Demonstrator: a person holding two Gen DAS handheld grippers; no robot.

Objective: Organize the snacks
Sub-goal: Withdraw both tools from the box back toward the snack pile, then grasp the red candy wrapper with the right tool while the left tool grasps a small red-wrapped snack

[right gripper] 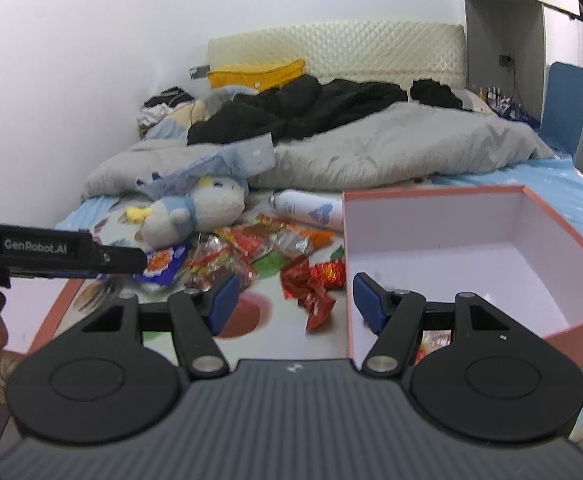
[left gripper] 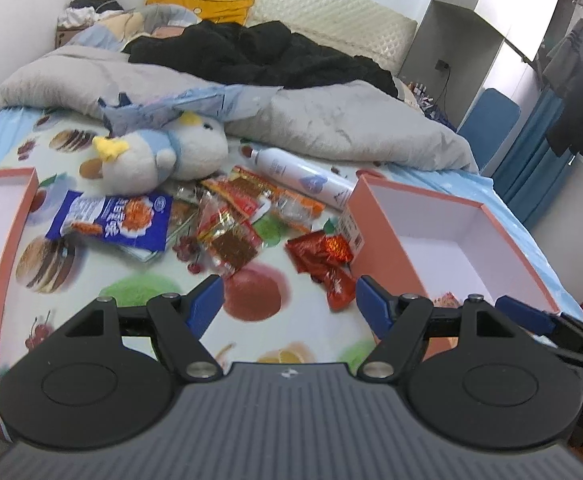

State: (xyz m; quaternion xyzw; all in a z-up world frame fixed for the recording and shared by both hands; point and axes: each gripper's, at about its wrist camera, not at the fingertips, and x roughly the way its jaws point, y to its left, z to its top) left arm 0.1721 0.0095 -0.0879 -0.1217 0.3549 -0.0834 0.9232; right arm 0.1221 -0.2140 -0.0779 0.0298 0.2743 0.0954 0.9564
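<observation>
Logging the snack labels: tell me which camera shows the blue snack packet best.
Left wrist view: the blue snack packet lies fully visible on the bedsheet. In the right wrist view the left gripper covers most of it.

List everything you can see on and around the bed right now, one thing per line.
Blue snack packet: one, blue and orange, left of the pile.
Red foil snacks: a few, red, by the right box.
Mixed snack packets: a heap, red and orange, mid-bed.
Right box: one, pink outside, white inside, open and empty.
Left box: one, pink, open, left edge.
Plush bird: one, white and blue, behind the snacks.
Spray bottle: one, white, lying down.
Grey duvet: one, bunched behind.
Black clothing: a pile, on the duvet.
Yellow pillow: one, at the headboard.
Left tool: open, empty.
Right tool: open, empty.
</observation>
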